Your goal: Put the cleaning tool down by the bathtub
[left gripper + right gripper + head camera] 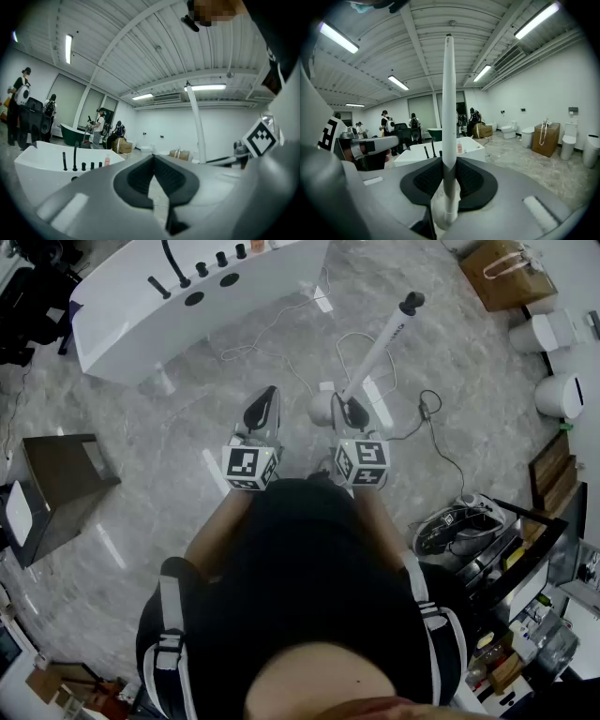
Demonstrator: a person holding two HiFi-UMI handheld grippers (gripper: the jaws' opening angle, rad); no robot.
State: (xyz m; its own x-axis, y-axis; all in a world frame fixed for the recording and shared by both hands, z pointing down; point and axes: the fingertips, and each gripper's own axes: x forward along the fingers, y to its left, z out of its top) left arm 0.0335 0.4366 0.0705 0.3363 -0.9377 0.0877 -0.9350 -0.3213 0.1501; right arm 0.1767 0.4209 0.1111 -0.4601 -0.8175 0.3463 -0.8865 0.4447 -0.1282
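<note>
The cleaning tool point(380, 348) is a long white pole with a dark cap and a round white head point(323, 407) low by the floor. My right gripper point(352, 413) is shut on the pole just above the head. In the right gripper view the pole point(449, 117) rises straight up between the pads of that gripper point(449, 164). My left gripper point(262, 413) hovers beside it to the left, shut on nothing, its pad tips meeting point(153, 159). The white bathtub point(187, 296) with black taps stands at the upper left, about a step away; it also shows in both gripper views point(42, 161) point(436, 157).
Thin cables point(427, 409) trail over the grey marble floor ahead and right. A brown box point(506, 273) and white toilets point(553, 334) line the upper right. A dark stool point(61, 484) stands left, a cluttered shelf point(525, 559) right. People point(386, 124) stand far behind the tub.
</note>
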